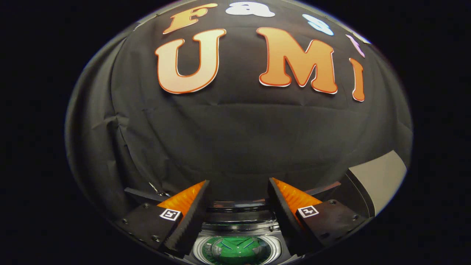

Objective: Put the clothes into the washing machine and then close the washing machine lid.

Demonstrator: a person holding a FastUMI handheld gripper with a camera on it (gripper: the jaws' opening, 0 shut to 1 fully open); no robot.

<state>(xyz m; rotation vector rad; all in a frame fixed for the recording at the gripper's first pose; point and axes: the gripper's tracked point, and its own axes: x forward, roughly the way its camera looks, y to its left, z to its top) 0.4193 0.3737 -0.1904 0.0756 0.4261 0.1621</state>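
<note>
My gripper (239, 184) is open, its two orange-and-black fingers (187, 209) spread apart with nothing between them. Below and between the fingers lies the washing machine's round drum opening (200, 250), seen from above. A green garment (237, 248) lies inside the drum. Just beyond the drum, between the fingers, stands the machine's raised dark lid (239, 213), still open. The gripper hovers above the machine and is tilted up at the black cloth wall.
The black cloth booth wall (235, 140) stands close ahead of the fingers. To the right of the right finger a pale flat panel (379, 176) with a dark edge juts up. Thin dark bars run out beside both fingers.
</note>
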